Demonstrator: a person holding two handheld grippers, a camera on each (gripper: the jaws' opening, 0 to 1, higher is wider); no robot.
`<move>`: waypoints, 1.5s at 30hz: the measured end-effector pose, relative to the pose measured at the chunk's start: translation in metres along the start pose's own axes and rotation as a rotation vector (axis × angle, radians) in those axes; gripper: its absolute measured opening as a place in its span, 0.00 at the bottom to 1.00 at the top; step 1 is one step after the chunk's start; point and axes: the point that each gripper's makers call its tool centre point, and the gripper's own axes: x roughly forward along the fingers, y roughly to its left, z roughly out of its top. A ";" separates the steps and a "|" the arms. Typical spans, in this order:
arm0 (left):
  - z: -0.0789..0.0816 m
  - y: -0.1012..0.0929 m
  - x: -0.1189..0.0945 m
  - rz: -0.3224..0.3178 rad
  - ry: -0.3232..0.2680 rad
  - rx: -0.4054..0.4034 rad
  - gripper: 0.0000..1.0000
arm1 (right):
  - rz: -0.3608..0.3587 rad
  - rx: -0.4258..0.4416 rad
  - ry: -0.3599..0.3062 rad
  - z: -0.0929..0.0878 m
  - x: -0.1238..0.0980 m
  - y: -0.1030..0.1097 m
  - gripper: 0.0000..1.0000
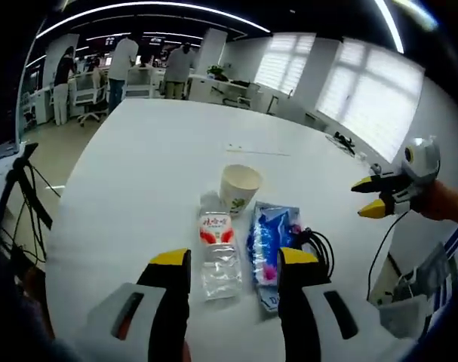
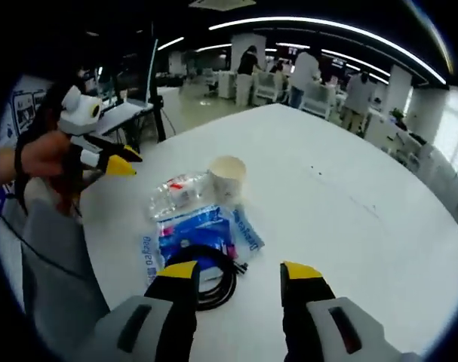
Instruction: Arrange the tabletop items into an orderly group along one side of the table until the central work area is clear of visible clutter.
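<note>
Left gripper view: left tongs (image 1: 234, 260) w/ yellow tips gape wide, nothing held, above white counter (image 1: 146, 166); clear plastic water bottle w/ red-white label (image 1: 216, 249) lies between the tips, blue plastic tissue pack (image 1: 272, 241) just beside it at 3 o'clock, coiled black cable (image 1: 318, 247) touching the pack's far side, white paper cup (image 1: 238, 188) upright at 12 o'clock. Right gripper view: right tongs (image 2: 236, 271) wide apart & empty, cable at 9 o'clock by the left tip, lying on the pack.

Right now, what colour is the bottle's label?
Red and white label on the clear bottle, best in the left gripper view.
</note>
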 end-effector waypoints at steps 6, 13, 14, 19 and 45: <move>-0.013 0.004 0.020 0.024 0.097 -0.022 0.48 | -0.020 0.052 0.005 -0.021 -0.012 -0.001 0.42; -0.024 0.023 0.049 0.075 0.205 -0.088 0.52 | -0.054 0.125 0.005 -0.038 -0.030 0.001 0.42; -0.024 0.025 0.051 0.080 0.213 -0.098 0.53 | -0.063 0.138 0.005 -0.042 -0.033 0.000 0.42; -0.030 0.031 0.067 0.098 0.261 -0.169 0.59 | -0.116 0.268 0.002 -0.071 -0.045 -0.004 0.39; -0.054 0.031 0.080 0.093 0.335 -0.089 0.40 | -0.145 0.348 0.001 -0.081 -0.048 0.003 0.38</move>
